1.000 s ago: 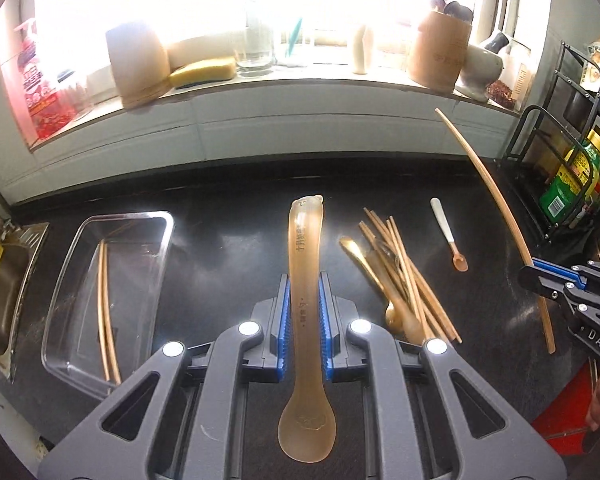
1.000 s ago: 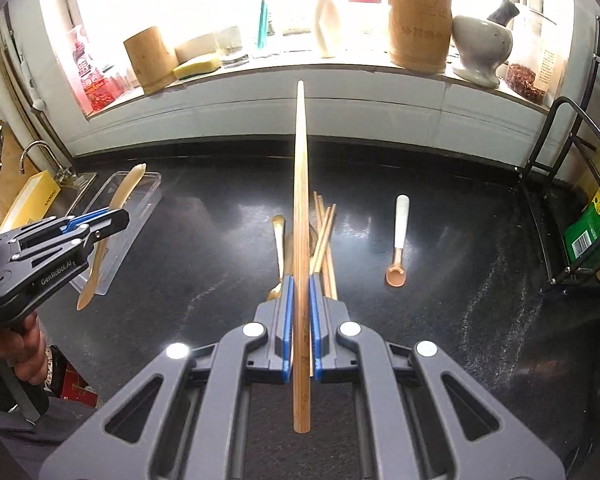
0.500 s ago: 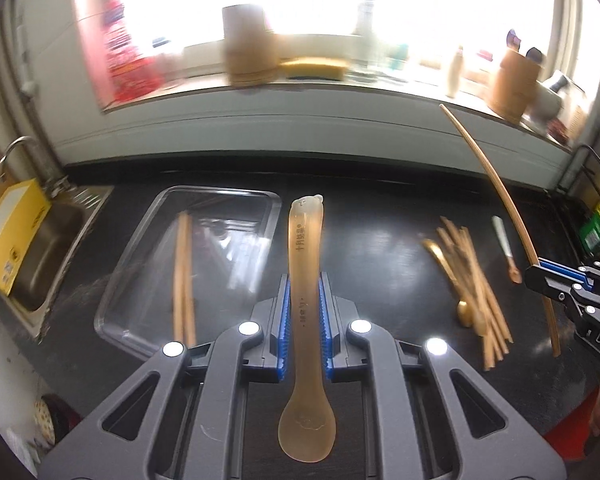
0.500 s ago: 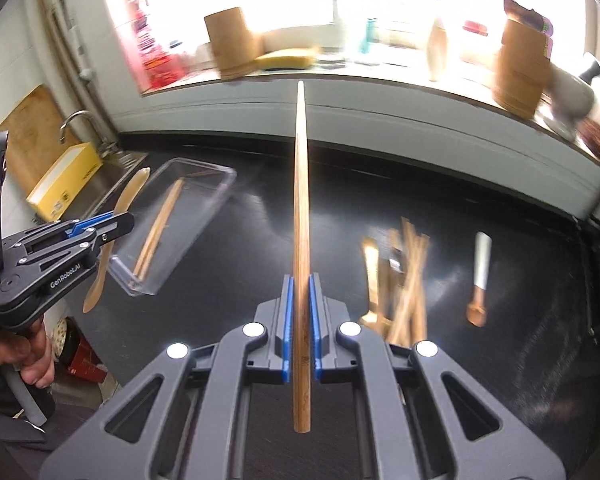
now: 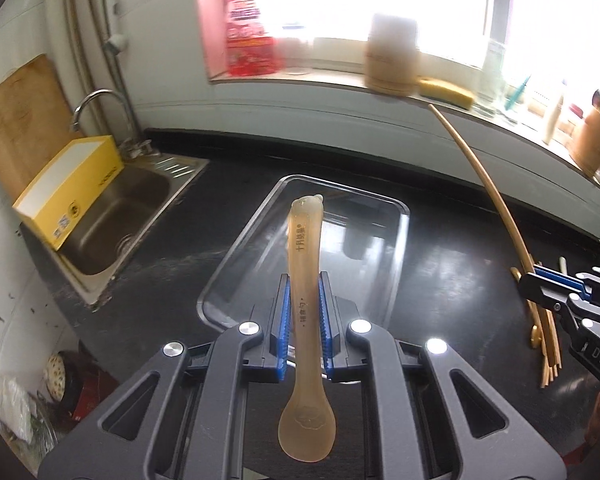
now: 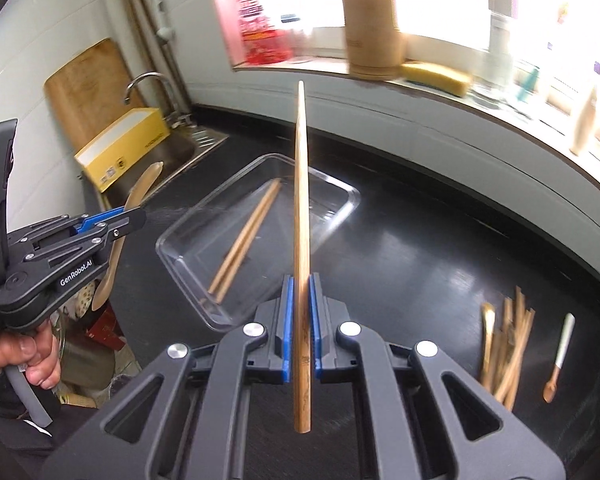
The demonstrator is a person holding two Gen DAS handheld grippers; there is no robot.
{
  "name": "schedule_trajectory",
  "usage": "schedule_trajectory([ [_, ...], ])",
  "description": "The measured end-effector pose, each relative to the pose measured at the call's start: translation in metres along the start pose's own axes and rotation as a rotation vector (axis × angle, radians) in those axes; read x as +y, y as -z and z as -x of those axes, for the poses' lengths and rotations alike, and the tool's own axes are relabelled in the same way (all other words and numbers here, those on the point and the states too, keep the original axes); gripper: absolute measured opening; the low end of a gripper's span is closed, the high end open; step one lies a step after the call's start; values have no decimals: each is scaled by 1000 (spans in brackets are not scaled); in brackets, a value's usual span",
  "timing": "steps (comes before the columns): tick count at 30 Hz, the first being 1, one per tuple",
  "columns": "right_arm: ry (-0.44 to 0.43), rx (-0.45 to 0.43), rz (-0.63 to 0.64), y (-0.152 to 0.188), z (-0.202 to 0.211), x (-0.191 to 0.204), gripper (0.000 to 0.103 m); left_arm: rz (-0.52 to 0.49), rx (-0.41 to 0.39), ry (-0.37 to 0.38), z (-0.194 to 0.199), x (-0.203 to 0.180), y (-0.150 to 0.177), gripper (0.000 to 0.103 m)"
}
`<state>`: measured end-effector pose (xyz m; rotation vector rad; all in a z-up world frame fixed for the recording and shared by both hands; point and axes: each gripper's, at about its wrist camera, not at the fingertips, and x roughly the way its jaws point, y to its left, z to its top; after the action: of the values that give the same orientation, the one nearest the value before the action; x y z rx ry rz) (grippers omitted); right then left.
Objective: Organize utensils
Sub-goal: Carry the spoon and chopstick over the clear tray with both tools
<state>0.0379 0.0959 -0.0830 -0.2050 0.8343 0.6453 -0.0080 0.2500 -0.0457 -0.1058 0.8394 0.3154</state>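
My left gripper (image 5: 303,286) is shut on a translucent amber spoon (image 5: 306,280), bowl toward the camera, handle out over the clear plastic tray (image 5: 392,248). My right gripper (image 6: 300,286) is shut on a single wooden chopstick (image 6: 302,208) that points out over the same tray (image 6: 340,216), where two chopsticks (image 6: 246,236) lie. In the right wrist view the left gripper (image 6: 134,216) with its spoon (image 6: 138,194) hangs left of the tray. In the left wrist view the right gripper (image 5: 534,284) and its chopstick (image 5: 480,176) stand at the right.
A pile of chopsticks (image 6: 512,348) with a gold spoon (image 6: 487,332) and a small white-handled spoon (image 6: 560,356) lie on the black counter at the right. A steel sink (image 5: 116,220) with a yellow box (image 5: 66,188) is left of the tray. Jars line the windowsill.
Both grippers have swung left across the counter with their utensils, from above the chopstick pile to over the tray. The sink has come into view. Neither grip has changed.
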Motion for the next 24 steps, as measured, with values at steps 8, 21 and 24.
schedule_trajectory([
  [8, -41, 14, 46, -17, -25, 26, 8, 42, 9, -39, -7, 32, -1, 12],
  [21, -66, 83, 4, -29, -62, 33, 8, 76, 81, 3, -47, 46, -6, 13],
  [24, -71, 111, -15, -34, -76, 33, 8, 88, 107, 24, -64, 47, -9, 13],
])
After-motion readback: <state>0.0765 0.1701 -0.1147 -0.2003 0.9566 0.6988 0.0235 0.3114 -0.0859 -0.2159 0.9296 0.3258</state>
